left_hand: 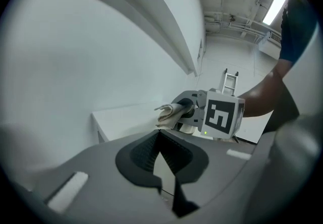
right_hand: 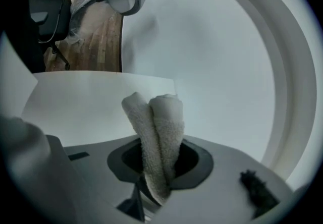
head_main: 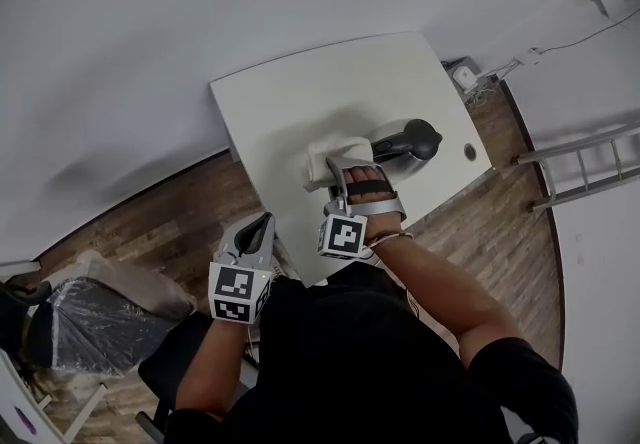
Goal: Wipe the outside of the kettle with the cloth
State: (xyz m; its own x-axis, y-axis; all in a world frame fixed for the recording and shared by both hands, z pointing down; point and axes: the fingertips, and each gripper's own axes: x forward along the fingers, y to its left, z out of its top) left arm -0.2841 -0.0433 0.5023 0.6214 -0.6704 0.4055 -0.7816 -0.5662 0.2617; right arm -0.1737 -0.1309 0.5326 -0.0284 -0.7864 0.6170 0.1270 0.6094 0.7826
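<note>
- My right tool [right_hand: 157, 170] grips the rolled cloth [right_hand: 160, 127] beside the kettle [head_main: 405, 147] — near the white tabletop's [head_main: 290, 102] near right corner.
- Left tool [left_hand: 162, 165] — jaws together, empty, off the near edge over wood floor [head_main: 150, 222].

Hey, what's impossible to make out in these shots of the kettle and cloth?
Kettle body: head view, largely covered by the right hand and cloth; mainly its dark handle shows.
Cloth-to-kettle contact: right gripper view has no kettle in frame.
Left gripper view: marker cube blocks the kettle.
</note>
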